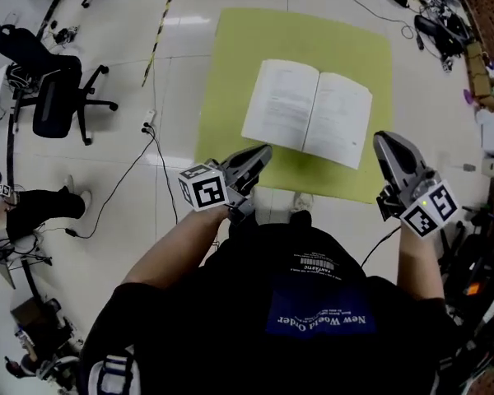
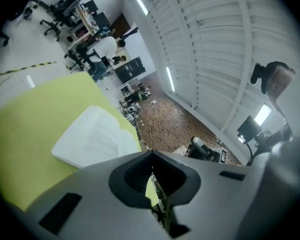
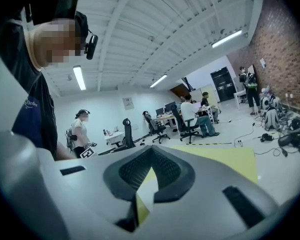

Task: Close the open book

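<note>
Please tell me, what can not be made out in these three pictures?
- Print on the open book: too small in the head view, blurred in the left gripper view.
- Its cover: under its own pages, all views.
- Mat's near edge: head view, partly behind the left gripper and right gripper.
- Book in right gripper view: mostly behind the gripper's body.

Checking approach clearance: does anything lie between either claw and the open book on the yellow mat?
Nothing visible does. The open book lies alone on the yellow mat; only bare mat separates it from the left claw and the right claw.
</note>
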Tool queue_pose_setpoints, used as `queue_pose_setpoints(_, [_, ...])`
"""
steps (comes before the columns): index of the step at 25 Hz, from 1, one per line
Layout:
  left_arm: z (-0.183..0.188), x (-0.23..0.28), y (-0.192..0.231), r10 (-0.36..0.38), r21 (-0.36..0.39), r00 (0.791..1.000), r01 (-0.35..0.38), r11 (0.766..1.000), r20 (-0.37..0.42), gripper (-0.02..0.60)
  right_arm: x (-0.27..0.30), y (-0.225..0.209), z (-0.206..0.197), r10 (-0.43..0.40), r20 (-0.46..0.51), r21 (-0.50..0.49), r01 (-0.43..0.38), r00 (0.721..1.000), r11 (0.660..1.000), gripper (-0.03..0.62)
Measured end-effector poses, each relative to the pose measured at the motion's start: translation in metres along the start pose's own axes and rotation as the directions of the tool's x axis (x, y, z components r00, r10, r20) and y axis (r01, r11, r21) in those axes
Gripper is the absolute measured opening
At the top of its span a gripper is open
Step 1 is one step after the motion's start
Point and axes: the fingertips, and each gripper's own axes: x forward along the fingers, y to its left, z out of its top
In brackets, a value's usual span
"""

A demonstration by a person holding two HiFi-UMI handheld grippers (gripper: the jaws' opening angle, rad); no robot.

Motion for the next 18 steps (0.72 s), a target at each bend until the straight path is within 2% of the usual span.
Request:
queue_pose_setpoints(3, [-0.026, 0.015, 0.028, 0.032, -0.083, 0.999, -0.035, 0.996, -0.042, -0.008, 0.013, -0.008, -0.025, 0.018, -0.002, 0.019, -0.018, 1.0, 1.0, -0.017])
queue_pose_setpoints(6, [-0.046, 0.026, 0.051, 0.08, -0.193, 0.995, -0.09, 0.977, -0.061, -0.008, 0.021, -0.013, -0.043, 0.031, 0.01, 0.062, -0.032, 0.999, 0.998, -0.015])
queue_pose_setpoints(7, [-0.053, 0.029, 0.059, 0.096, -0.233, 0.993, -0.11, 0.966, -0.072, -0.006, 0.023, -0.014, -0.048, 0.037, 0.012, 0.075, -0.038, 0.999, 0.996, -0.015])
queue_pose_setpoints(8, [-0.061, 0.032, 0.066, 0.11, -0.274, 0.99, -0.13, 0.953, -0.085, 0.049, 0.024, -0.014, -0.054, 0.044, 0.011, 0.085, -0.045, 0.999, 0.995, -0.015])
queue_pose_setpoints(11, [-0.075, 0.043, 0.086, 0.152, -0.382, 0.981, -0.186, 0.905, -0.119, 0.161, 0.026, -0.011, -0.068, 0.068, 0.009, 0.105, -0.069, 0.998, 0.992, -0.015])
queue_pose_setpoints(13, [-0.074, 0.05, 0.097, 0.179, -0.444, 0.977, -0.211, 0.871, -0.112, 0.222, 0.026, -0.01, -0.072, 0.076, 0.014, 0.114, -0.077, 0.997, 0.99, -0.015])
queue_pose_setpoints(18, [-0.062, 0.061, 0.118, 0.228, -0.543, 0.972, -0.217, 0.811, -0.048, 0.268, 0.018, -0.012, -0.07, 0.074, 0.035, 0.134, -0.078, 0.997, 0.988, -0.015])
